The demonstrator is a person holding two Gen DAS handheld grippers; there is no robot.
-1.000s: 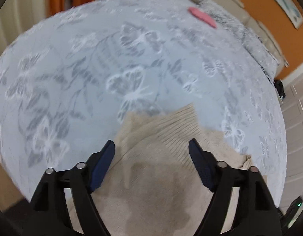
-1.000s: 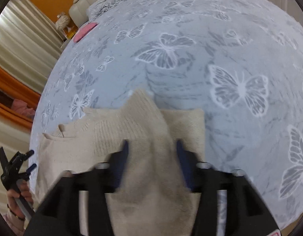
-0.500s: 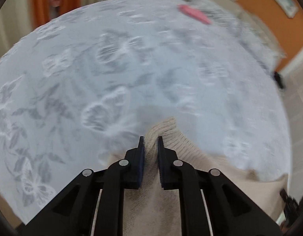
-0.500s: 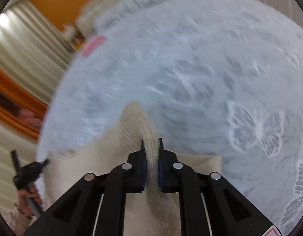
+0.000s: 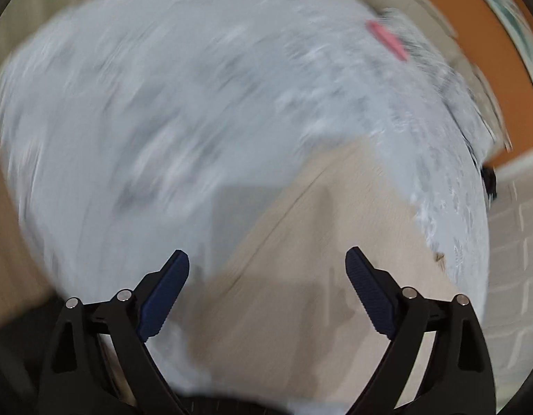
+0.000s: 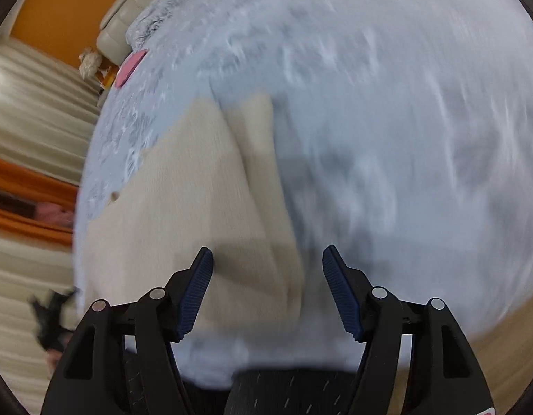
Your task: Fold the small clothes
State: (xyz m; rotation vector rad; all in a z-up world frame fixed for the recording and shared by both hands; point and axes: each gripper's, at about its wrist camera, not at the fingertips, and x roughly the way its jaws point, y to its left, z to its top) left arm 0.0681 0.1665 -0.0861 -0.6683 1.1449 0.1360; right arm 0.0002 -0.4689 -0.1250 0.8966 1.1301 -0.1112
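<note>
A beige knitted garment (image 5: 321,252) lies folded flat on the pale blue butterfly-print bedspread (image 5: 162,103). My left gripper (image 5: 266,290) is open and empty above the garment's left edge. In the right wrist view the same garment (image 6: 183,200) shows a folded flap along its right side. My right gripper (image 6: 268,290) is open and empty above the garment's lower right edge. Both views are blurred by motion.
A pink flat object (image 5: 387,39) lies at the far end of the bed, also in the right wrist view (image 6: 129,69). A cream headboard (image 6: 128,24) and orange wall (image 5: 474,34) stand behind. Striped curtains (image 6: 27,110) hang at the left.
Both grippers were shut on the garment half a second ago; both have opened and let it go. The garment now lies flat, and both grippers have pulled back.
</note>
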